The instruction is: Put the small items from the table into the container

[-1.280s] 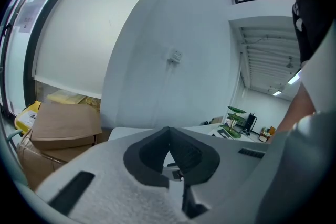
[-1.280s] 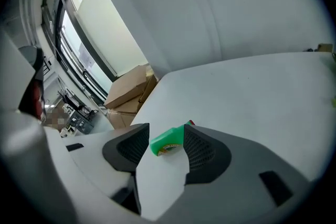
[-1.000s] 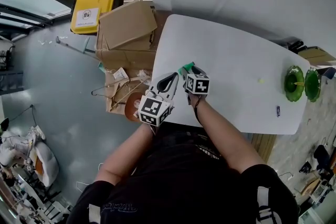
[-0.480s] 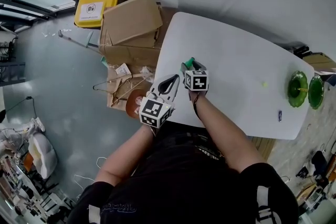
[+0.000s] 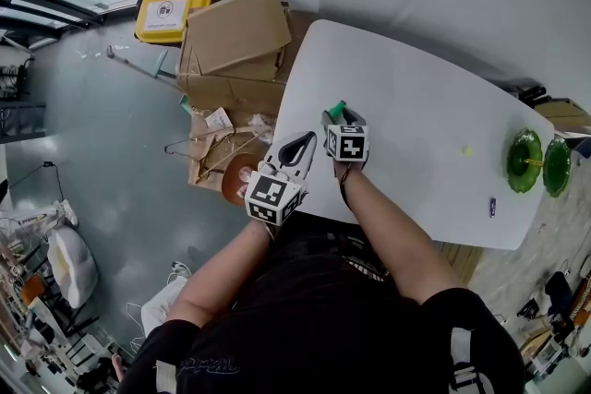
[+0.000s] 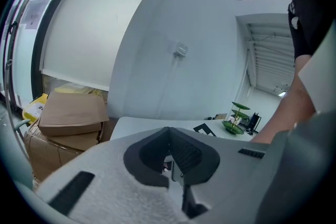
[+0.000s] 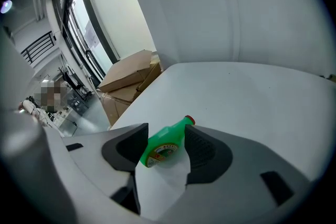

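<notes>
A small green bottle (image 7: 164,146) with a red cap lies between the jaws of my right gripper (image 7: 166,132), which is shut on it just above the white table (image 7: 247,97). The head view shows that gripper (image 5: 337,116) and the green bottle (image 5: 335,109) near the table's (image 5: 416,106) near-left part. My left gripper (image 5: 308,140) hovers by the table's near edge, beside the right one; its jaws (image 6: 169,135) are shut with nothing seen between them. A green two-tier dish stand (image 5: 526,160) is at the table's far right end.
A tiny yellow-green item (image 5: 467,150) and a small blue item (image 5: 491,207) lie on the table near the green stand (image 6: 237,117). Cardboard boxes (image 5: 233,37) and a yellow bin (image 5: 174,3) sit on the floor beyond the table's left end, with wire hangers (image 5: 208,152) nearby.
The head view has drifted slightly. Both grippers stay in about the same places, the right one still closed on the green bottle.
</notes>
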Demonstrator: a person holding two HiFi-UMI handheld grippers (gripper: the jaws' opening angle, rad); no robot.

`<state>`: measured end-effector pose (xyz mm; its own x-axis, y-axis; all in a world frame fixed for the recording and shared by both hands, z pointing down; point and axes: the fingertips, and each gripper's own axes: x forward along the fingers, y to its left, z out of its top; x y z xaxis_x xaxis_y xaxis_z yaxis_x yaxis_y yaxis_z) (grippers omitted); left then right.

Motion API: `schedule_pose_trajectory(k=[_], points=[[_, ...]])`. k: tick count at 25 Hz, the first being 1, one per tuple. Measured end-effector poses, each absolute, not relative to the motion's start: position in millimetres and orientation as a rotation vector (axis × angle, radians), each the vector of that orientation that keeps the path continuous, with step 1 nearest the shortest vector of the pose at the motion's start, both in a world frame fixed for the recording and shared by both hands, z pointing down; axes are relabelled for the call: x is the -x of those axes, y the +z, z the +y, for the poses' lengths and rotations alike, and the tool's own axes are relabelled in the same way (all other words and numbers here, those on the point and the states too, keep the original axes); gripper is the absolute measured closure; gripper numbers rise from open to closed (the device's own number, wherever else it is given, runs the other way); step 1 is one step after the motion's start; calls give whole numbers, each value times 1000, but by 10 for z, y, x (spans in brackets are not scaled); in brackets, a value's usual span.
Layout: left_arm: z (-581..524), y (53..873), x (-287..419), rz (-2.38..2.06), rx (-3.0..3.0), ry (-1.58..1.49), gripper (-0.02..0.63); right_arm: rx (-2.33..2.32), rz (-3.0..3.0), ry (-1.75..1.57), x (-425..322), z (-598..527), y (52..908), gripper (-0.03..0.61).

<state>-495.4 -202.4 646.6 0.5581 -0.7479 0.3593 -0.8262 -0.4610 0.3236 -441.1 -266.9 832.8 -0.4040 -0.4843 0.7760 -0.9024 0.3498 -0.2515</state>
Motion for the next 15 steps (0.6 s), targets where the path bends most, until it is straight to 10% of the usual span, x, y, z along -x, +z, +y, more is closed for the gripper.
schedule_pose_trajectory(k=[15], points=[[-1904,6423,5018,-1293,-2322,222,606,-1157,-1951,881,4276,-2489,8552,396]])
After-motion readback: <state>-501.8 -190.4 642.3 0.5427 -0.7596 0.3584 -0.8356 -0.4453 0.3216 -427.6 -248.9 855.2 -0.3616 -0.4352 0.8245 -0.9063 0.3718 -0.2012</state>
